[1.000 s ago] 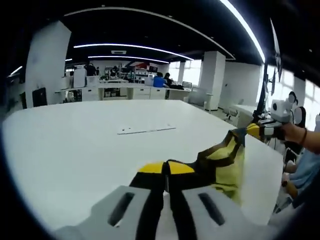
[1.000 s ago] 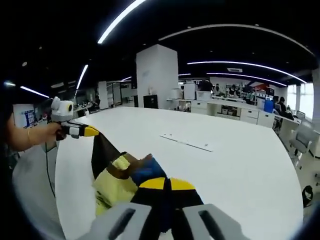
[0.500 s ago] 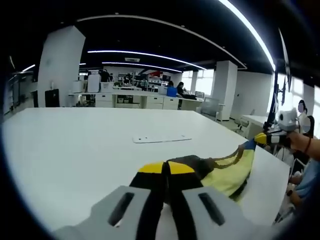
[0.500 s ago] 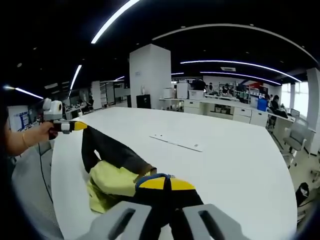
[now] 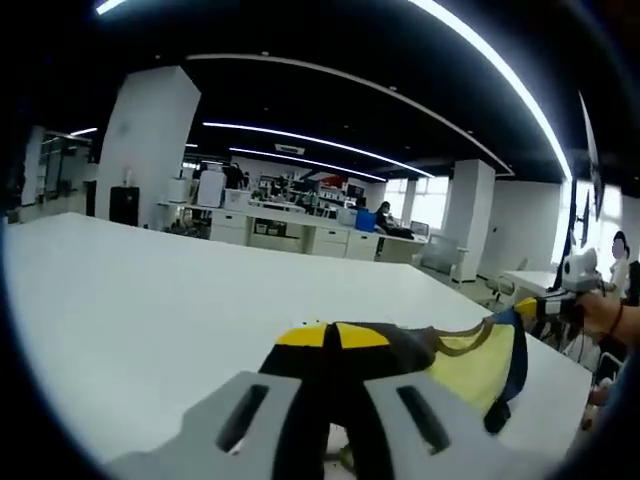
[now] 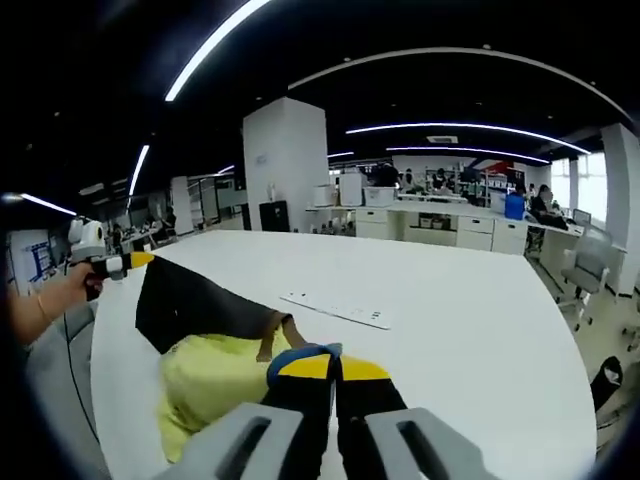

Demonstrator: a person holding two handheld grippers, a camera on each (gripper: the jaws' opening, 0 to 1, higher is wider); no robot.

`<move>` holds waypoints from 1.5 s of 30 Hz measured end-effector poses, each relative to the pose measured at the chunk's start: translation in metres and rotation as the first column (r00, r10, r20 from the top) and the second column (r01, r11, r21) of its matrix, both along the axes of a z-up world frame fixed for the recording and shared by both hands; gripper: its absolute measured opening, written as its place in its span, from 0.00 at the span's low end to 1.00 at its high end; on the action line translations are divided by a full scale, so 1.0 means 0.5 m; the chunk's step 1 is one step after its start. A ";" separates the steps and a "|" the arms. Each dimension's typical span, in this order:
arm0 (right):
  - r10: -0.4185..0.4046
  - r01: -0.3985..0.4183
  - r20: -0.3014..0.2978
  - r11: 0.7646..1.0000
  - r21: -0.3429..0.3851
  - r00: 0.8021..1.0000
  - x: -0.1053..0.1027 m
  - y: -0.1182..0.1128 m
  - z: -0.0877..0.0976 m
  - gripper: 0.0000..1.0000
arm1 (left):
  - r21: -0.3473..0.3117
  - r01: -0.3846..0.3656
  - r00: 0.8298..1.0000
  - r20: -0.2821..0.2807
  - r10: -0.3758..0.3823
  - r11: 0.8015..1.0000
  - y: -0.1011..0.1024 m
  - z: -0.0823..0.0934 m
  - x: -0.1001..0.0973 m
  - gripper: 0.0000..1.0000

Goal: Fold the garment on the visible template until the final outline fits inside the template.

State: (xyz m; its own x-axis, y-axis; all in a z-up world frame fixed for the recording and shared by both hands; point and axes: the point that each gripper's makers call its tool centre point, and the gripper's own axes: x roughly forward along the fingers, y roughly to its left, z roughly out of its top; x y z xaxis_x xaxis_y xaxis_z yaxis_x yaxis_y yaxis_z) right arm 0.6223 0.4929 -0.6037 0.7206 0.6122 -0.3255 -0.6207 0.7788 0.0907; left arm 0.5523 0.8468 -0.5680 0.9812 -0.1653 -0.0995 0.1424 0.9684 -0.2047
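Garment (image 6: 205,345), yellow and black, hangs stretched above the white worktop (image 6: 470,330) between our left hand-held gripper (image 5: 333,338) and right hand-held gripper (image 6: 333,368), both clamped on its edge. We judge either pinch may slip, dropping it off the pale template strip (image 6: 335,311).

Both the left gripper (image 5: 333,338) and the right gripper (image 6: 334,368) have grey slotted jaw mounts, black jaws and yellow tips, while the person's hand (image 6: 62,290) at nine o'clock wears a thin wrist bracelet.
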 end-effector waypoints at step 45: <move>-0.193 0.176 -0.118 0.975 -0.137 0.974 0.316 0.053 -0.237 0.00 | 0.067 -0.213 0.957 -0.189 0.222 0.975 0.150 -0.205 0.196 0.00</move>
